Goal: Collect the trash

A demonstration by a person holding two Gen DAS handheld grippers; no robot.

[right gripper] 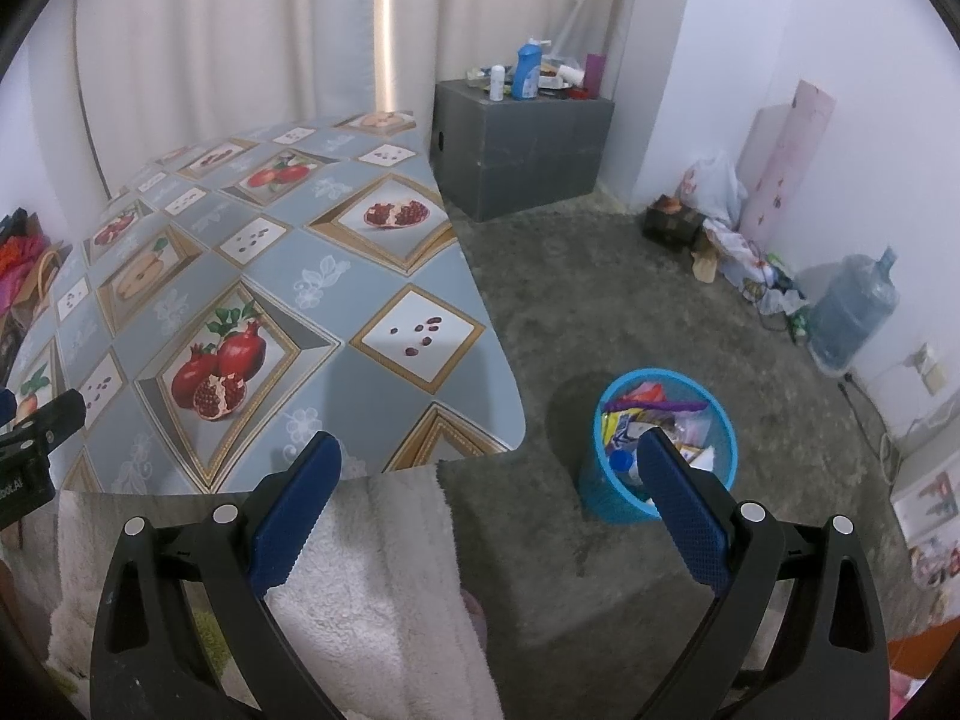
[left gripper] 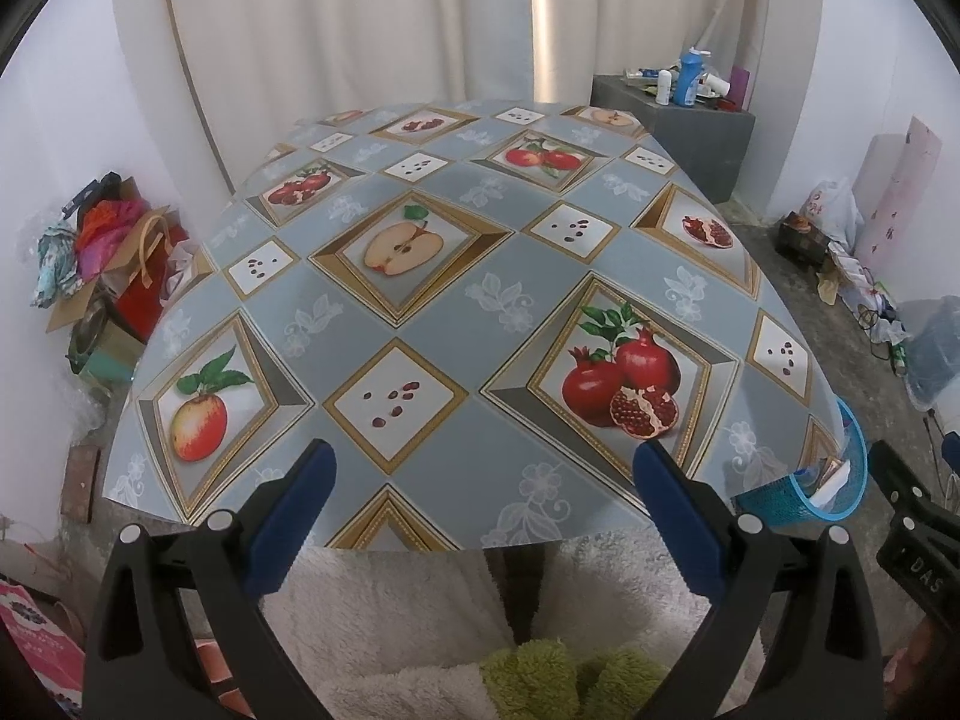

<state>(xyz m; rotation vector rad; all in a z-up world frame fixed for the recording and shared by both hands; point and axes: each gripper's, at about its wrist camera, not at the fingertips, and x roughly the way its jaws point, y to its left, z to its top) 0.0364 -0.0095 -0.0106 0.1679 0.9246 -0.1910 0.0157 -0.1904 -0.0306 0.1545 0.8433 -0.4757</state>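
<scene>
Both grippers — left (left gripper: pixel 483 465), right (right gripper: pixel 489 459) — hold their jaws apart, empty. The trash (right gripper: pixel 651 414) fills the bin (right gripper: pixel 600 495) on the floor beside the tabletop (right gripper: pixel 336 360) (light, crinkly wrappers, likely slippery — pinch an edge).

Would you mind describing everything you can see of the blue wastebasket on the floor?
The blue wastebasket is a small round bin of what looks like plastic mesh, standing upright on the grey carpeted floor to the right of the table's near corner, apart from it. It is nearly full of mixed rubbish: colourful wrappers, a purple strip, white paper and a blue-capped item. In the right wrist view one finger overlaps it, but nothing visibly touches it. The left wrist view shows it past the table edge.
</scene>
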